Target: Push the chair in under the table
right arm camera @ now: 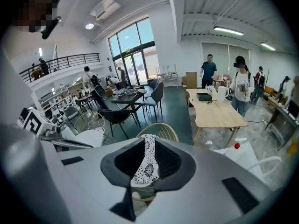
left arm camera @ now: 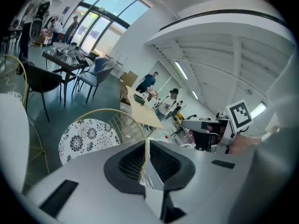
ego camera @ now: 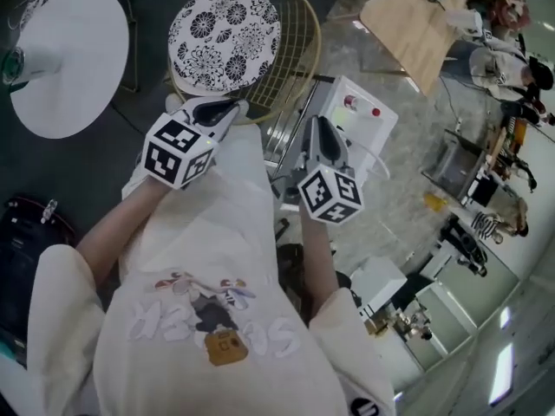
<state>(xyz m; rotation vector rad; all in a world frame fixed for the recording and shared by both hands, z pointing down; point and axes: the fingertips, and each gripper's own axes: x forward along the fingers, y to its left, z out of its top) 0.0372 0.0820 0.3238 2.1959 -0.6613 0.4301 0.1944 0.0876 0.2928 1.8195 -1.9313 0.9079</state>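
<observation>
- Nearest to me in the head view is the person's cream shirt (ego camera: 208, 258); both forearms reach forward from it, each carrying a tool.
- My left gripper (ego camera: 227, 108) has its jaws all but together; only a hairline slit shows between them and nothing sits in it; seen from the head, its tip overlaps the near rim of the chair (ego camera: 224, 37); I cannot tell whether they touch.
- My right gripper (ego camera: 318, 128) holds a narrow gap with nothing in it; in its own view the chair's patterned seat shows through that gap; it hangs to the right of the left one, over the near edge of a white box (ego camera: 364, 111) with red buttons.
- The chair stands just ahead of both tools on the dark floor; it has a round black-and-white flowered seat and a gold wire back that curves round the side away from the table.
- The round white table (ego camera: 74, 68) is to the chair's left in the head view; the two are near but apart, and the seat is not under the tabletop.
- Farther off on the right is a wooden table (ego camera: 412, 24), with people (ego camera: 512, 68) beyond it.
- Farthest, in the right gripper view, dark chairs (right arm camera: 117, 115) stand before tall windows (right arm camera: 133, 50).
</observation>
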